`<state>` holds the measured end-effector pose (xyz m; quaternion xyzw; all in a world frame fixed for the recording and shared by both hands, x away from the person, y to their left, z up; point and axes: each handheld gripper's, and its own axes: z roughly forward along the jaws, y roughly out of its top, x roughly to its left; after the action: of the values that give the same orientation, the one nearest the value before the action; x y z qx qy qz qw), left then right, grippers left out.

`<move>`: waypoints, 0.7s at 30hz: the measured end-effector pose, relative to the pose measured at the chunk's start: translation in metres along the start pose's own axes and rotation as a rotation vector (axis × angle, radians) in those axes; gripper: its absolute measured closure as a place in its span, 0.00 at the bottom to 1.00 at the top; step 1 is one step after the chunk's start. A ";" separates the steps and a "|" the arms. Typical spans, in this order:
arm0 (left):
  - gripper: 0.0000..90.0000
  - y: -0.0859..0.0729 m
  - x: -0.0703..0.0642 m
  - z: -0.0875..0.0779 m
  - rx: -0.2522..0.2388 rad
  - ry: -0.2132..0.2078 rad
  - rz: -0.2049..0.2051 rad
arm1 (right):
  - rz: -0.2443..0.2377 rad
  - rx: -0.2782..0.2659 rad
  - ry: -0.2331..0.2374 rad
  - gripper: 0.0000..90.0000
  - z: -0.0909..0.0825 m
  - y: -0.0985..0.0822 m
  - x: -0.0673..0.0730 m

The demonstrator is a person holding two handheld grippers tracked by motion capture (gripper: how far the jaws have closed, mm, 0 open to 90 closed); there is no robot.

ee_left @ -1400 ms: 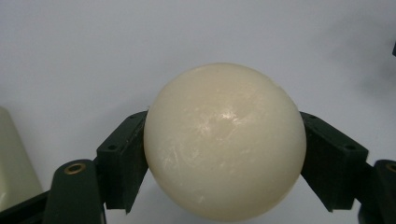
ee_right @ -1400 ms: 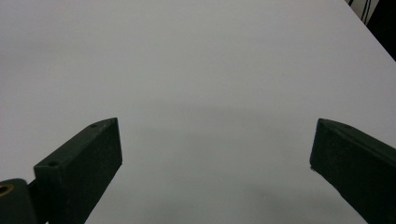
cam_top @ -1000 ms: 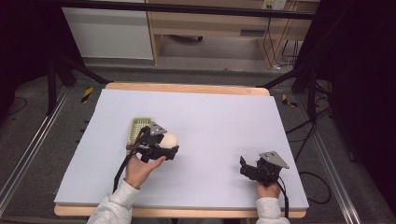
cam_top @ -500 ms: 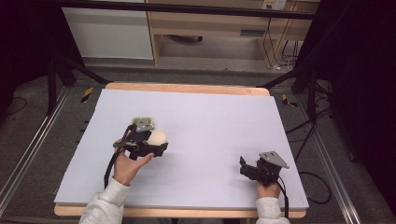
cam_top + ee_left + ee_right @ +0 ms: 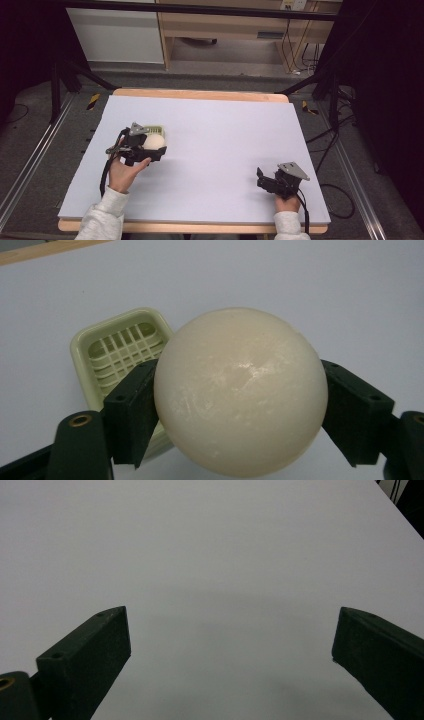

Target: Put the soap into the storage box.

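The green slatted soap dish (image 5: 120,355) sat just beyond the left tool (image 5: 150,148) (itself clamped on a cream ball (image 5: 240,390)); elsewhere the white tabletop (image 5: 225,140) lay open, including ahead of the right tool (image 5: 260,179).

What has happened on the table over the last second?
The left gripper, shut on the cream ball, drifted left and back toward the green soap dish, which stayed put. The right gripper stayed open and idle near the table's front edge.

A pale lilac table (image 5: 225,150) with a wooden edge stood on grey floor (image 5: 45,165), before a wooden desk (image 5: 225,30) and white cabinet (image 5: 115,35).
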<state>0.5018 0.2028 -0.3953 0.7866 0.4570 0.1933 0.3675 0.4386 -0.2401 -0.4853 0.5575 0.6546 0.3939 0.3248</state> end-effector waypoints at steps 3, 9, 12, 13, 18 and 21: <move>0.26 0.000 0.004 0.002 0.004 0.009 -0.003 | 0.001 0.001 0.001 0.03 0.000 0.000 0.000; 0.26 -0.002 0.011 0.005 0.017 0.022 -0.017 | -0.001 0.002 -0.003 0.03 0.000 0.000 0.000; 0.26 -0.003 0.014 0.006 0.020 0.030 -0.020 | 0.000 0.001 -0.001 0.03 0.000 0.000 0.000; 0.26 -0.003 0.015 0.007 0.021 0.032 -0.022 | -0.002 0.002 0.000 0.03 0.000 0.000 0.000; 0.26 -0.004 0.024 0.009 0.028 0.041 -0.036 | -0.002 0.004 0.001 0.03 0.000 0.000 0.000; 0.26 -0.003 0.028 0.011 0.027 0.050 -0.035 | -0.003 0.005 0.001 0.03 0.001 0.000 0.000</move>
<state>0.5215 0.2237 -0.4063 0.7783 0.4824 0.2000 0.3486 0.4392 -0.2397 -0.4855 0.5571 0.6566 0.3919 0.3239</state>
